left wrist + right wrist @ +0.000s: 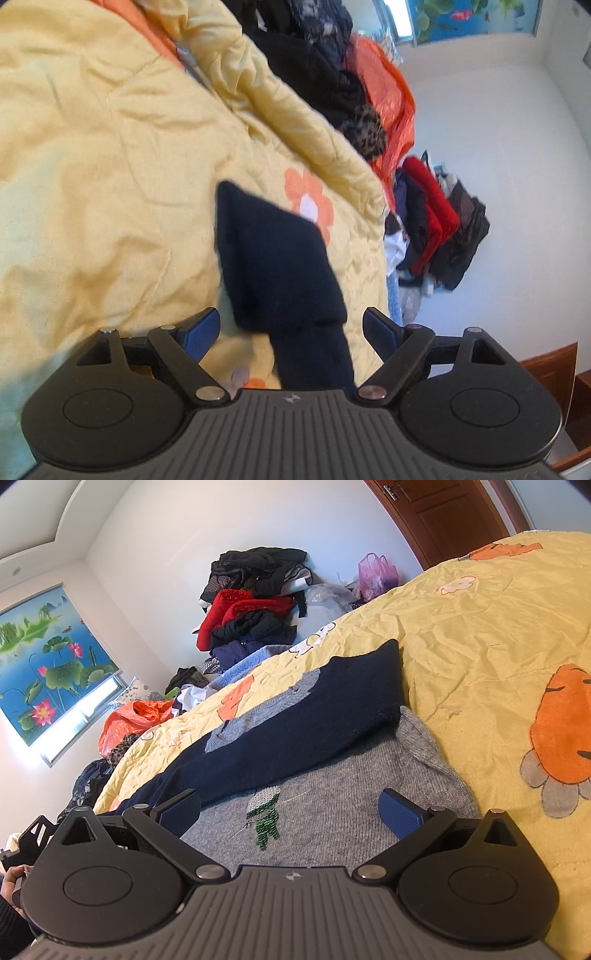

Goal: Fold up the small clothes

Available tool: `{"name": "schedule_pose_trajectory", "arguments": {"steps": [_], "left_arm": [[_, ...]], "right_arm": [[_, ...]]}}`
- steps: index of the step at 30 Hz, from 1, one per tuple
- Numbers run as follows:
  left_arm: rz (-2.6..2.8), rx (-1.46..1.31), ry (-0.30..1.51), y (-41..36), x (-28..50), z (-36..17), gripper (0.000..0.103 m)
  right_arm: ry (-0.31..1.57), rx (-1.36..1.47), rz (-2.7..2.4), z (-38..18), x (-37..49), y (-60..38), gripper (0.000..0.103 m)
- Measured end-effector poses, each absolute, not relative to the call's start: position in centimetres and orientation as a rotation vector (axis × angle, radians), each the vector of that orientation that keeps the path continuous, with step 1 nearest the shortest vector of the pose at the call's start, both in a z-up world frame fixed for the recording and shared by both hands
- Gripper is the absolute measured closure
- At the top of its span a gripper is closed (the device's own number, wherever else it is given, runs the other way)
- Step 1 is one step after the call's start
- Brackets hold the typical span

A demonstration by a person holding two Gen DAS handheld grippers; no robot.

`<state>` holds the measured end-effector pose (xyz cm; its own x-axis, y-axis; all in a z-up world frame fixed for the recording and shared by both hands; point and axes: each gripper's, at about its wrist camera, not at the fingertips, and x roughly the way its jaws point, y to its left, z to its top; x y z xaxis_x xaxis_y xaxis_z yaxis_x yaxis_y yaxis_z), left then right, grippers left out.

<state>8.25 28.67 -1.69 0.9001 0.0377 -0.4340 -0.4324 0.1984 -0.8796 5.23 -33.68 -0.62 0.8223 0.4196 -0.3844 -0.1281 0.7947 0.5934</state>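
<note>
Lying between spread left fingers (201,330), seemingly untouched: navy sleeve (273,258).

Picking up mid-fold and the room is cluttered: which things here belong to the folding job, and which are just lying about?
Part of the job:
- grey sweater with navy sleeve laid across it
- left gripper, open over the sleeve
- right gripper, open over the sweater
- yellow bedspread, the work surface

Just lying about:
- clothes heap by the wall
- orange bag
- pink bag
</note>
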Motion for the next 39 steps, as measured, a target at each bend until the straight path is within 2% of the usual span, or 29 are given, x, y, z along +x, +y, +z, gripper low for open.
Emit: {"name": "schedule_pose_trajectory", "arguments": {"steps": [1,2,4,5,6,7,10,15,18,20,23,25,26,27,28,29,30,35,39], "left_arm": [[0.351,-1.349,0.323,29.0,8.6,-1.9,0.018],[0.375,-1.358,0.294,29.3,8.9,-2.1,0.023],[0.430,-1.357,0.300,29.6,9.6,-2.4,0.049],[0.455,-1.356,0.335,29.9,10.1,-2.8,0.073],[0.472,-1.358,0.356,30.0,10.3,-3.3,0.089],[0.482,-1.356,0.361,30.2,10.3,-3.6,0.092],[0.526,-1.273,0.350,29.8,10.2,-2.9,0.093],[0.573,-1.002,0.346,26.9,12.2,1.6,0.096],[0.454,-0.716,0.333,21.3,14.5,5.2,0.096],[0.262,-0.503,0.392,15.9,16.4,6.2,0.096],[-0.050,-0.435,0.574,10.4,18.6,4.6,0.095],[-0.122,-0.441,0.590,8.8,18.2,3.6,0.090],[-0.125,-0.456,0.590,8.5,17.8,3.3,0.080],[-0.112,-0.487,0.588,8.5,17.3,2.9,0.058],[-0.087,-0.532,0.580,8.8,16.5,2.5,0.044],[-0.057,-0.568,0.566,9.3,15.7,2.2,0.021],[-0.037,-0.593,0.550,9.6,14.8,1.9,0.016],[-0.047,-0.538,0.537,9.7,12.7,-0.3,0.016],[-0.030,-0.568,0.509,9.7,12.7,-0.4,0.013]], "right_arm": [[0.531,0.584,0.310,-0.6,5.2,-33.7,0.000],[0.530,0.584,0.309,-0.6,5.2,-33.7,0.000],[0.531,0.584,0.309,-0.6,5.2,-33.7,0.000],[0.530,0.584,0.310,-0.6,5.2,-33.7,0.000],[0.530,0.585,0.310,-0.6,5.2,-33.7,0.000],[0.530,0.586,0.310,-0.6,5.2,-33.7,0.000],[0.530,0.587,0.310,-0.6,5.2,-33.7,0.000],[0.529,0.588,0.310,-0.6,5.2,-33.6,0.000],[0.529,0.587,0.310,-0.6,5.2,-33.6,0.000],[0.529,0.587,0.310,-0.6,5.2,-33.7,0.000],[0.530,0.587,0.311,-0.6,5.3,-33.6,0.000],[0.530,0.587,0.311,-0.6,5.3,-33.7,0.000],[0.529,0.588,0.311,-0.6,5.3,-33.7,0.000],[0.529,0.589,0.311,-0.6,5.3,-33.6,0.000],[0.529,0.589,0.311,-0.6,5.3,-33.6,0.000],[0.529,0.589,0.311,-0.6,5.3,-33.6,0.000],[0.529,0.589,0.311,-0.6,5.3,-33.6,0.000],[0.595,0.476,0.274,0.6,6.3,-31.6,0.000],[0.701,0.480,0.466,3.4,11.0,-26.9,0.000]]}}
